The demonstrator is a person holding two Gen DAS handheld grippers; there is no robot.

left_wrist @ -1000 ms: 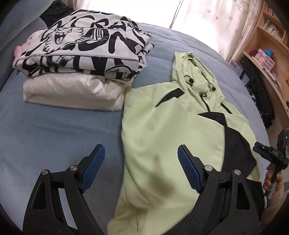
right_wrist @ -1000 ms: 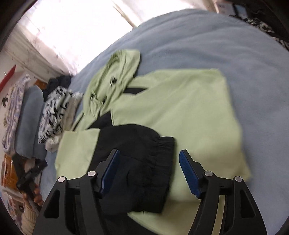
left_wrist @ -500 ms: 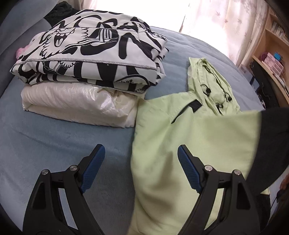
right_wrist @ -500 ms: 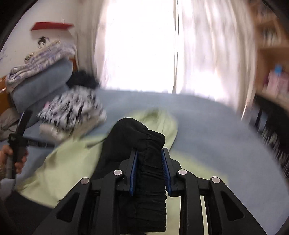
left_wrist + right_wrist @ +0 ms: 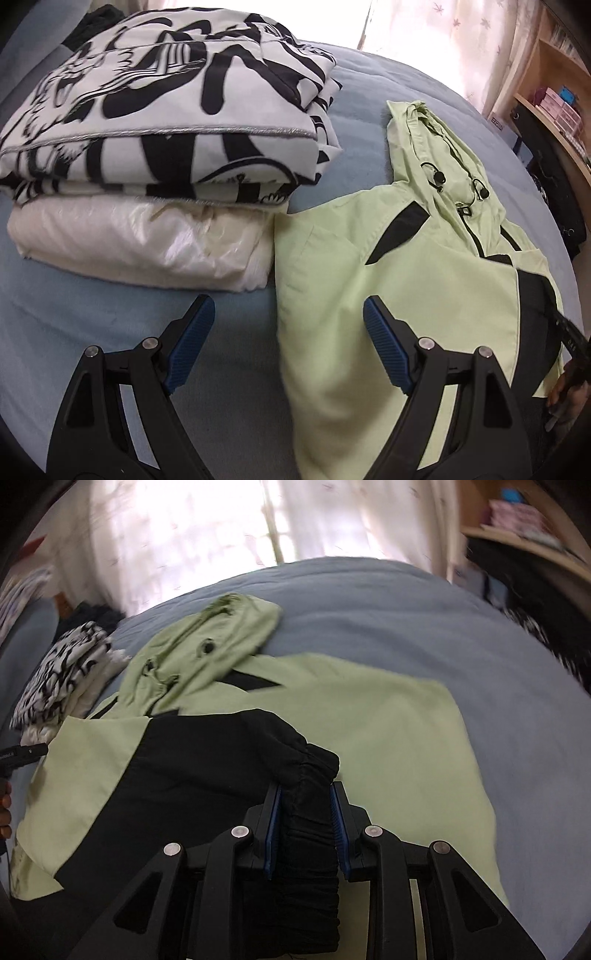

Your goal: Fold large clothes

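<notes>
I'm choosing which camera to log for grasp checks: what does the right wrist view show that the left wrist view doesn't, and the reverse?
Only the right wrist view shows the right gripper shut on the black cuff. Only the left wrist view shows the open left gripper and the white folded garment clearly, under the black-and-white printed garment. Both show the green jacket with its hood on the blue bed.

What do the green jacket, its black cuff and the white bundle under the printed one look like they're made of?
Green jacket: thin, matte woven shell, probably nylon or polyester, creasing softly. Black cuff: gathered elastic fabric, bunched in the right gripper. White bundle: glossy, crinkly sheen, possibly satin or plastic wrap; unclear.
</notes>
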